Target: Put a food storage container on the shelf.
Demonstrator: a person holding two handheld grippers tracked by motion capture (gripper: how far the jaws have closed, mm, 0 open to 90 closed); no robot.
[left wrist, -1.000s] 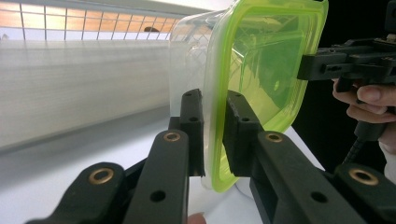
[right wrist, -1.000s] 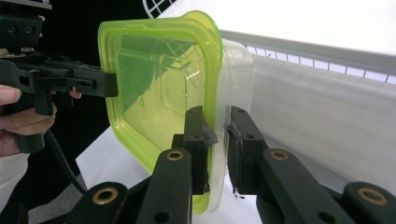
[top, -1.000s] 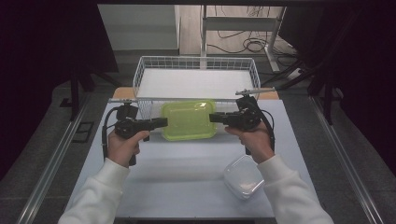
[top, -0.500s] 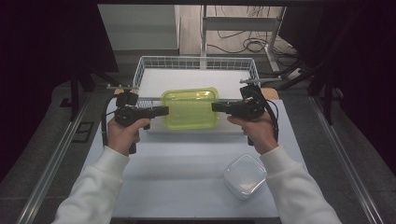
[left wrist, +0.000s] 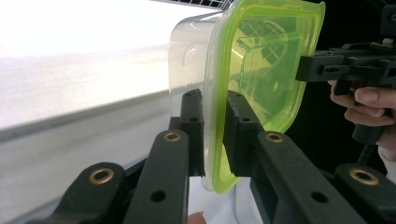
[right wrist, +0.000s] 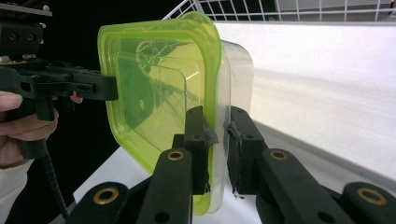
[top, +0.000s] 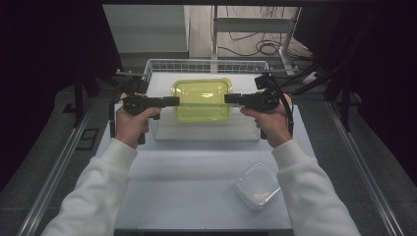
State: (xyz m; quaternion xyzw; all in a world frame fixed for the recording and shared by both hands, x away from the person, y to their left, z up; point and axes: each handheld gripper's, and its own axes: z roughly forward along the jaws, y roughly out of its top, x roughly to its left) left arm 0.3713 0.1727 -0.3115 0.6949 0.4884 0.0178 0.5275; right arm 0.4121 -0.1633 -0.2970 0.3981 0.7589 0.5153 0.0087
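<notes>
Both tongs, left [top: 172, 101] and right [top: 231, 99], pinch opposite rims of a green-lidded container [top: 202, 100] at upper centre, apparently mid-carry; next likely lowering it level into the wire basket [top: 206, 65]

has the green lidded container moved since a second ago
Yes. The green lidded container, clamped by the left hand-held gripper and the right hand-held gripper, has moved away from the person, toward the wire basket, and now overlaps its near rim.

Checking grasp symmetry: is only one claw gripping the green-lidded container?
No: in the high view the left claw and the right claw each clamp an opposite rim of the green-lidded container.
</notes>
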